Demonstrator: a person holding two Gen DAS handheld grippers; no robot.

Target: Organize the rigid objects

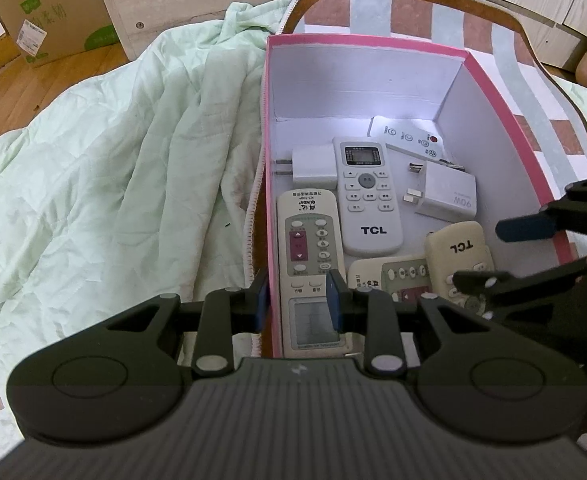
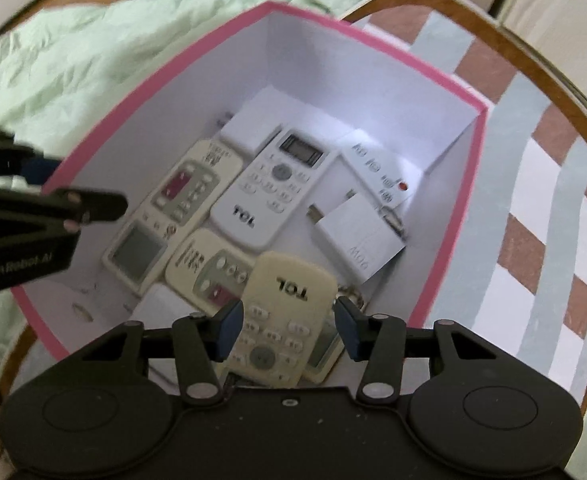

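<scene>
A pink-rimmed white box stands on a striped mat. In it lie a white TCL remote, a beige remote with a maroon panel, another beige remote, a flat white remote, a small plug and a white charger. My right gripper reaches down into the box, its pads against the long sides of a cream TCL remote, which rests tilted on the others. My left gripper hangs over the box's near left wall, jaws apart, holding nothing.
A crumpled pale green quilt covers the bed left of the box. The striped mat with a brown border extends to the right. A cardboard carton stands on the wooden floor at far left, beside a wooden panel.
</scene>
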